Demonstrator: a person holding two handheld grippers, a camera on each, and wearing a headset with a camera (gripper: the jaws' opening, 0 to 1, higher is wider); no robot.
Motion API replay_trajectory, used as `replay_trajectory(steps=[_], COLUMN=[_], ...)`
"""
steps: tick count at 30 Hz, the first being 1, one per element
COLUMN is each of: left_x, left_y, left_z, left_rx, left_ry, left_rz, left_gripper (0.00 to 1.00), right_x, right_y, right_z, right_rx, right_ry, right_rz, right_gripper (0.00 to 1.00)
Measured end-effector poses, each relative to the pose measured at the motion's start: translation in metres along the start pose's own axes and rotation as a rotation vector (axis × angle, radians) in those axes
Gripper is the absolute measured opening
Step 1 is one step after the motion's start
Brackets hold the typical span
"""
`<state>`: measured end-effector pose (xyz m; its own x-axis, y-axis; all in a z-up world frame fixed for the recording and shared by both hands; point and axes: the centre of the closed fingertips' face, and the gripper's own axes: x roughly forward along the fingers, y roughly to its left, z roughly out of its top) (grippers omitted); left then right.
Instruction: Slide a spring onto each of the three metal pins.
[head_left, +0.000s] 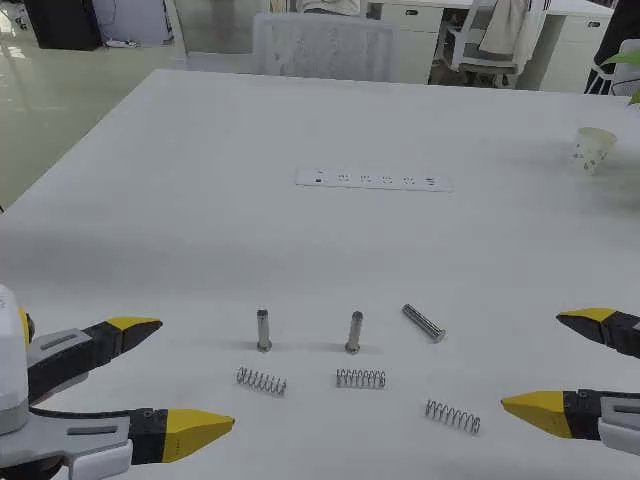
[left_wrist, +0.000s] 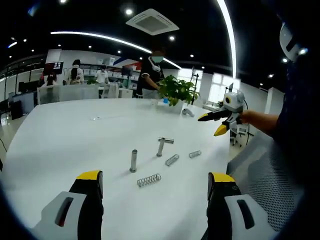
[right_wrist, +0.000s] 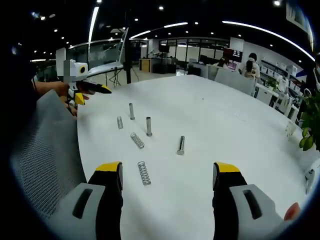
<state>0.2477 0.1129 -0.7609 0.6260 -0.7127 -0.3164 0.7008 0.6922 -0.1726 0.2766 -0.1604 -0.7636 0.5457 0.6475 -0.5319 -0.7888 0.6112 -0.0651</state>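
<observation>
1. The task is at its very start, as far as I can judge. All three springs lie flat on the white table (head_left: 300, 120), and none of them is on a pin.
2. The left pin (head_left: 263, 330) and the middle pin (head_left: 354, 332) stand upright on their wide heads. The right pin (head_left: 423, 322) lies on its side, with its head pointing toward you and to the right.
3. Each spring lies a little nearer to you than its pin and does not touch it. The left spring (head_left: 261, 381) is below the left pin, the middle spring (head_left: 360, 378) is below the middle pin, and the right spring (head_left: 452, 416) is near the lying pin.
4. Your left gripper (head_left: 192, 372) is low at the left side. Its jaws are wide apart and hold nothing.
5. Your right gripper (head_left: 532, 360) is low at the right side, near the right spring. Its jaws are also wide apart and empty.
6. All three pairs are left to do. For the two upright pins, I think you can pick up a spring by its side and lower it over the top of the pin.
7. The lying pin will probably need more care. You may have to stand it up, or hold it with one gripper while the other brings the spring.
</observation>
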Motion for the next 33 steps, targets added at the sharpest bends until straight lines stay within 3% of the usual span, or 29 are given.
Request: replay_trajectory(steps=[33], left_x=[0.0010], left_y=[0.0003], left_z=[-0.0007], left_rx=[-0.002], left_ry=[0.002], left_rz=[-0.006], left_gripper=[0.83], right_x=[0.0008], right_y=[0.0004], right_z=[-0.0004], right_rx=[0.005], right_ry=[0.003], right_rz=[0.007], right_gripper=[0.73])
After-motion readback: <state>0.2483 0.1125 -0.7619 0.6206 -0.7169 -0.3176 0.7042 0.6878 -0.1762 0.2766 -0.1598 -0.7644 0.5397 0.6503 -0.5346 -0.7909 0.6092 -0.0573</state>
